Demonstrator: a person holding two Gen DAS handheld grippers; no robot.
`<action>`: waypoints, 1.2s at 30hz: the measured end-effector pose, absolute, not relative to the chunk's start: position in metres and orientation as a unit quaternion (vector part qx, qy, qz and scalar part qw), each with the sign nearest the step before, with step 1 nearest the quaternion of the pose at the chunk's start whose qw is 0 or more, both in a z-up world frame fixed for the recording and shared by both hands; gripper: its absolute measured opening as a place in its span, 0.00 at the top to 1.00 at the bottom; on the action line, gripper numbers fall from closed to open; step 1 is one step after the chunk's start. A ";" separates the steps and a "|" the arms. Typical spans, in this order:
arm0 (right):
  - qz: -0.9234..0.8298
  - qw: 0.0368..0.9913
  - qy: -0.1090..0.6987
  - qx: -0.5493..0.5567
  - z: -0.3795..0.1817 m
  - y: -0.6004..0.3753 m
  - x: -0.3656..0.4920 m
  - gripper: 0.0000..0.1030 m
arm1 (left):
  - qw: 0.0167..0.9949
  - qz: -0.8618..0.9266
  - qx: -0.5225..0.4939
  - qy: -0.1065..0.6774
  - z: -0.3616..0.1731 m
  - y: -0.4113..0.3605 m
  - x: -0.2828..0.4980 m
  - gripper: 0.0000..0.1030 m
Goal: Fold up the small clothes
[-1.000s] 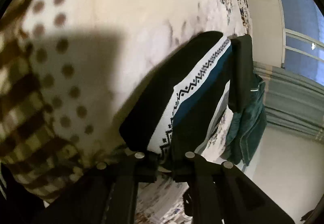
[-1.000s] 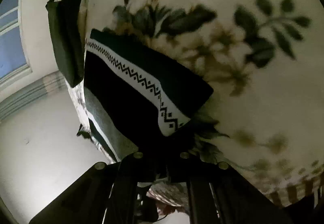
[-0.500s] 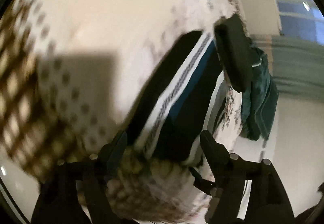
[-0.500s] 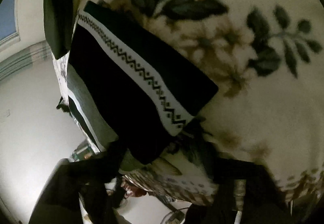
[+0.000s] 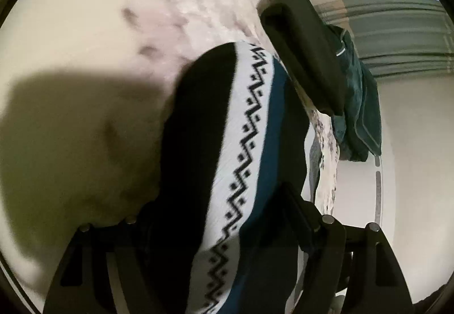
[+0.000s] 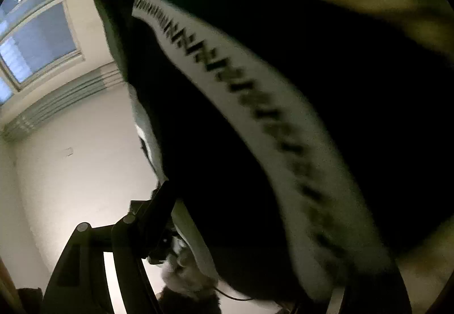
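Observation:
A folded black garment with a white zigzag band and a teal stripe (image 5: pixel 244 138) lies on a cream floral blanket (image 5: pixel 113 30). My left gripper (image 5: pixel 218 217) is open, its fingers spread to either side of the garment's near end. In the right wrist view the same garment (image 6: pixel 283 115) fills the frame, very close and blurred. My right gripper (image 6: pixel 255 217) is open; only its left finger (image 6: pixel 159 206) shows, beside the garment's left edge. The right finger is hidden behind the cloth.
A folded black piece (image 5: pixel 306 39) lies just beyond the garment near the bed's edge, with a dark teal garment (image 5: pixel 357 104) hanging over the edge behind it. A window (image 6: pixel 31 39) and white walls lie past the bed.
Both grippers have opened and let go of the garment, then moved forward over it, so it now looms much larger in both views.

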State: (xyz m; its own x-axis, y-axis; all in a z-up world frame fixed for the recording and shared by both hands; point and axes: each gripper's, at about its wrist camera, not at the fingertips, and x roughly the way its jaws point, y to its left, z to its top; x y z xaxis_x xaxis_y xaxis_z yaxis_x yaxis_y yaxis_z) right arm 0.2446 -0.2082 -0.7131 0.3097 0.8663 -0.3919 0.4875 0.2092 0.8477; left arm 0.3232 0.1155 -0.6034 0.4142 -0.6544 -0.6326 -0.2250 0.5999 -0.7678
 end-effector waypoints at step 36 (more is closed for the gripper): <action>0.137 0.753 0.364 0.531 -0.488 -0.283 0.509 0.68 | 0.761 -0.300 -0.352 0.456 -0.434 0.076 0.661 0.77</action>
State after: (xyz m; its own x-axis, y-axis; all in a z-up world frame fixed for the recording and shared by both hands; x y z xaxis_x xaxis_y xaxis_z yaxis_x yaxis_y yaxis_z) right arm 0.5091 -0.2826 -0.4875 0.6982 0.5926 -0.4017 0.1802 0.3976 0.8997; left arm 0.6609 0.0760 -0.4344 0.4048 -0.7765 -0.4829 0.1354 0.5732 -0.8082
